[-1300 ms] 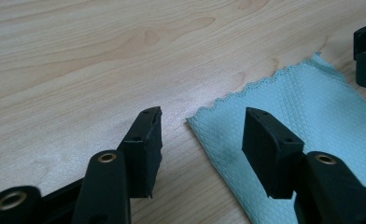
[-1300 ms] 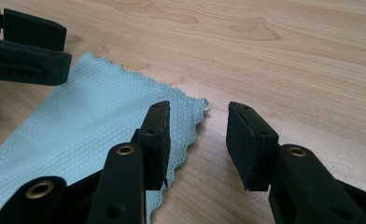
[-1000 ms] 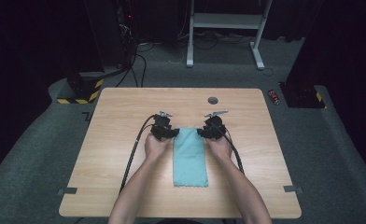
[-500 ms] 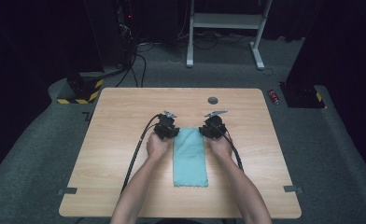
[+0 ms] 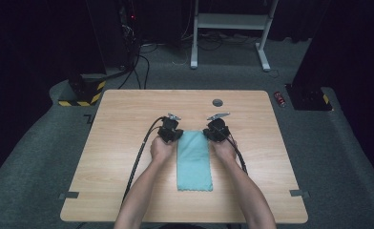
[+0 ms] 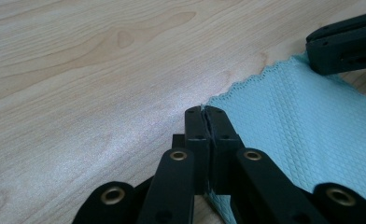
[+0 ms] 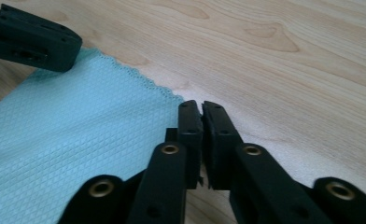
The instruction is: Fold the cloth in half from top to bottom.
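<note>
Cloth (image 5: 193, 160) far corners sit pinched between both grippers' just-closed fingers (image 6: 204, 122).

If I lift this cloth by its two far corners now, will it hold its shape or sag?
The teal cloth lies thin and flat on the table, so it would probably sag between the left gripper and right gripper, both shut on its corners. It looks light. Its waffle weave likely grips well, though each pinch is near the scalloped edge.

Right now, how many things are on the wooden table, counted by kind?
Cloth, light blue: 1
Grippers, black: 2, the left gripper and the right gripper
Round grey disc near the far edge: 1
Total: 4
</note>
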The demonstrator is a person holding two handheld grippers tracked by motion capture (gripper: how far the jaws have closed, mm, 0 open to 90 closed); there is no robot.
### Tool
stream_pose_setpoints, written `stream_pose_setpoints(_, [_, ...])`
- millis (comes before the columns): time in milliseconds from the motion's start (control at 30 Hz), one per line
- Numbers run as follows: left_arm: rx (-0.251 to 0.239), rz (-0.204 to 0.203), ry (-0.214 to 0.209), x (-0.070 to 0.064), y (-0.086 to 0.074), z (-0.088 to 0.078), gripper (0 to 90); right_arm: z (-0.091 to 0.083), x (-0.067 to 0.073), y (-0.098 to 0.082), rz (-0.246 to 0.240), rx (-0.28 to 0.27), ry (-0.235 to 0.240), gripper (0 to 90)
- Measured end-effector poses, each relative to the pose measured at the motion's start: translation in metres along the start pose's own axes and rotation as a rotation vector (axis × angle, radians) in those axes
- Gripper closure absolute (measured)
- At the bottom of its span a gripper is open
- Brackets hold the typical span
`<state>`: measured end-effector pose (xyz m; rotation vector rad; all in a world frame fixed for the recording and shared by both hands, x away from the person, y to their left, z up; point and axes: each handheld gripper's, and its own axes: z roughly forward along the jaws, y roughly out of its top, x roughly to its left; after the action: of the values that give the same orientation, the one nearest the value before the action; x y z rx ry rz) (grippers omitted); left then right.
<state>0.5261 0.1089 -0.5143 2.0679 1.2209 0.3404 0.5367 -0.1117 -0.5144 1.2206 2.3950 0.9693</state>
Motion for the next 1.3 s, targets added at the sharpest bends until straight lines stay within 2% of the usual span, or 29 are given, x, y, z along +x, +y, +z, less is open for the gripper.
stream_pose_setpoints(133, [-0.005, -0.019, -0.034, 0.006, -0.001, -0.001, 89.0, 0.000, 0.002, 0.005, -0.012, 0.033, -0.015, 90.0])
stream_pose_setpoints(333, [-0.048, -0.023, -0.068, 0.006, 0.003, -0.012, 89.1, -0.004, 0.003, 0.007, -0.027, 0.028, -0.015, 90.0])
stream_pose_setpoints(433, [-0.060, -0.012, -0.075, 0.006, 0.005, -0.018, 89.1, -0.009, 0.003, 0.007, -0.017, 0.003, -0.001, 90.0])
stream_pose_setpoints(567, [-0.084, -0.016, -0.092, 0.007, 0.007, -0.026, 89.1, -0.020, 0.003, 0.005, -0.011, -0.072, 0.036, 90.0])
stream_pose_setpoints(667, [-0.108, -0.033, -0.104, 0.007, 0.010, -0.031, 89.1, -0.025, 0.002, 0.003, -0.014, -0.091, 0.042, 90.0])
stream_pose_setpoints(767, [-0.110, -0.026, -0.097, 0.006, 0.011, -0.032, 89.1, -0.030, -0.001, 0.004, -0.011, -0.107, 0.045, 90.0])
stream_pose_setpoints(867, [-0.119, -0.041, -0.106, 0.008, 0.011, -0.033, 89.1, -0.037, -0.001, 0.007, -0.014, -0.125, 0.049, 90.0])
stream_pose_setpoints(967, [-0.134, -0.082, -0.137, 0.013, 0.013, -0.036, 89.1, -0.044, -0.001, 0.013, -0.032, -0.141, 0.052, 90.0])
stream_pose_setpoints(1000, [-0.130, -0.083, -0.139, 0.014, 0.016, -0.037, 89.1, -0.047, -0.002, 0.016, -0.025, -0.149, 0.056, 90.0])
stream_pose_setpoints(1100, [-0.142, -0.059, -0.135, 0.013, 0.027, -0.043, 89.1, -0.053, -0.004, 0.021, -0.024, -0.181, 0.058, 90.0])
stream_pose_setpoints(1300, [-0.158, -0.045, -0.125, 0.011, 0.044, -0.048, 89.1, -0.061, -0.010, 0.031, -0.007, -0.194, 0.040, 90.0])
